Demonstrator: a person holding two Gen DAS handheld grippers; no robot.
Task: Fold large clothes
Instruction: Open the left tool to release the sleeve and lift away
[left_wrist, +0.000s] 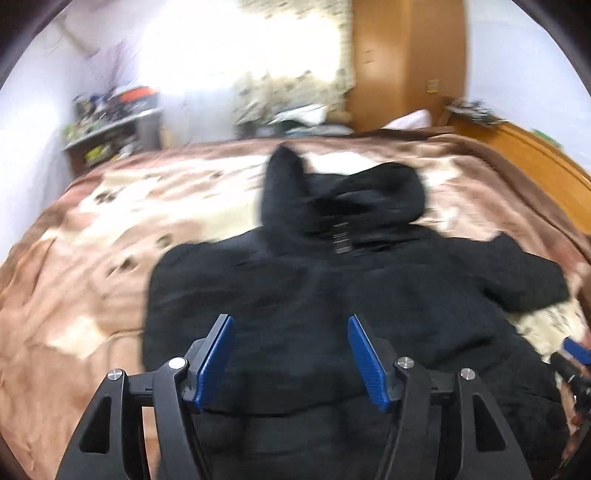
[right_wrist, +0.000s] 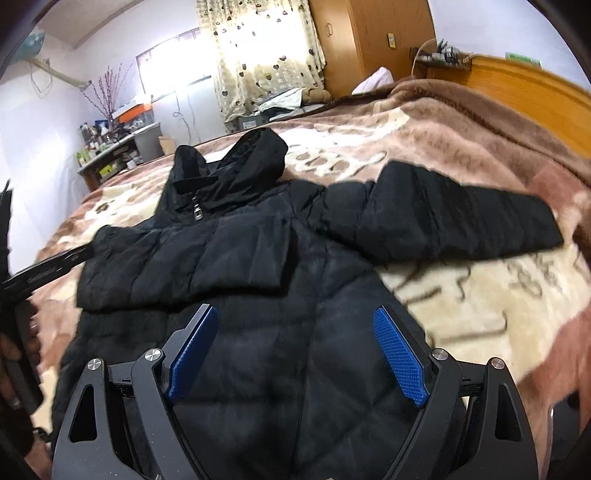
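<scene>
jacket: black, spread on the bed, ahead of both tongs.
left tongs: open, empty.
right tongs: open, empty.
next: pinch the outstretched sleeve at its cuff, fold inward flat.

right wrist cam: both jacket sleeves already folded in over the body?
No. One sleeve lies stretched out on the blanket, clear of the jacket body; only the other is folded across the chest.

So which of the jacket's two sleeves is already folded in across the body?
The sleeve on the image left, lying over the jacket's chest. The other sleeve stretches out onto the blanket.
</scene>
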